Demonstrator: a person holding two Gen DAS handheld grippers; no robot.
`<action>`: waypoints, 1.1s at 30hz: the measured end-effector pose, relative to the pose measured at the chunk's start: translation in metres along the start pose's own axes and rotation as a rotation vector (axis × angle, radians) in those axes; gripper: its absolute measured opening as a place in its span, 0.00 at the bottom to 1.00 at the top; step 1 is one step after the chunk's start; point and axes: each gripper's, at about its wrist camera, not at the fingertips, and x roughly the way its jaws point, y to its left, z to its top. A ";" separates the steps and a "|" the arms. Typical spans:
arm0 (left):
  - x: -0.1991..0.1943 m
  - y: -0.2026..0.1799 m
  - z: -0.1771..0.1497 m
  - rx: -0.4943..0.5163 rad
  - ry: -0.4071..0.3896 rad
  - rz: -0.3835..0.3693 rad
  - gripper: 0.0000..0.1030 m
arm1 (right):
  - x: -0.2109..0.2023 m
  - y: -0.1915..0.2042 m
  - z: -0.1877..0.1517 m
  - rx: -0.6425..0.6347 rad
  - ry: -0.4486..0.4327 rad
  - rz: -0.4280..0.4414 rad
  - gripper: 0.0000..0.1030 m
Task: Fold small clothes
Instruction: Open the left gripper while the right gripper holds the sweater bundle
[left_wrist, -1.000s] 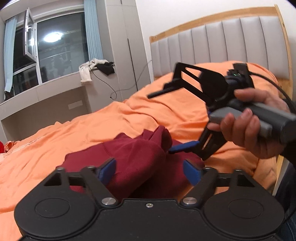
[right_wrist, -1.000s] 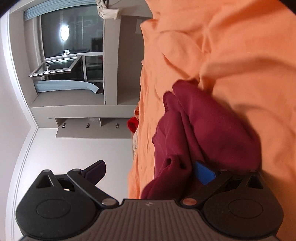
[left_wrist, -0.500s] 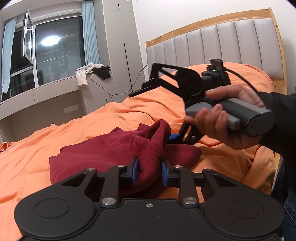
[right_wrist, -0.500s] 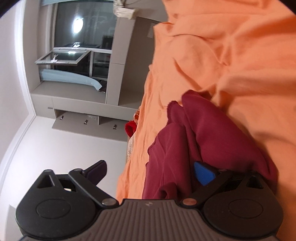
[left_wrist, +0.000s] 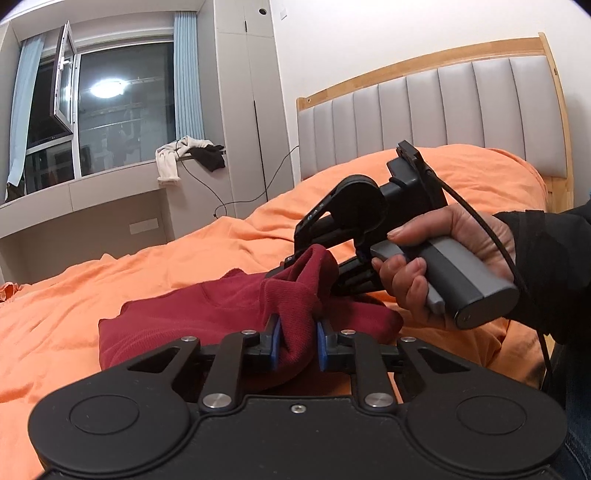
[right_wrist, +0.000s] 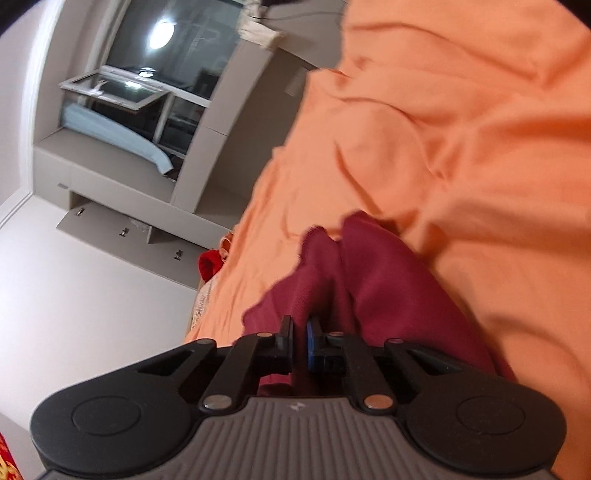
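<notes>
The left gripper (left_wrist: 297, 345) has its jaws closing on a thick bunched fold of the dark red garment (left_wrist: 207, 314); the blue pads (left_wrist: 275, 341) press the cloth from both sides. The right gripper (right_wrist: 299, 345) has its jaws drawn almost together, pinching a thin edge of the same garment (right_wrist: 373, 284) between them. In the left wrist view that right gripper (left_wrist: 291, 264) shows just beyond the left jaws, tilted downward, with a peak of red cloth pulled up at its tips. A hand (left_wrist: 436, 258) in a dark sleeve (left_wrist: 546, 266) grips its grey handle. Outward from both jaws, the rest of the garment lies spread and rumpled on the orange bedspread (left_wrist: 110, 273). Farther off stand a grey padded headboard (left_wrist: 424, 118), and a window (left_wrist: 96, 122) with a ledge where pale and dark cloths (left_wrist: 184, 153) are draped.
</notes>
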 end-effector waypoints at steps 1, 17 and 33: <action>0.000 -0.001 0.002 0.001 -0.003 -0.001 0.19 | -0.005 0.004 0.001 -0.022 -0.013 0.007 0.07; 0.037 -0.041 0.009 0.054 0.062 -0.055 0.20 | -0.054 -0.006 0.009 -0.124 -0.089 -0.113 0.09; 0.038 -0.028 0.015 -0.060 0.111 -0.121 0.43 | -0.071 -0.005 0.001 -0.147 -0.044 -0.153 0.78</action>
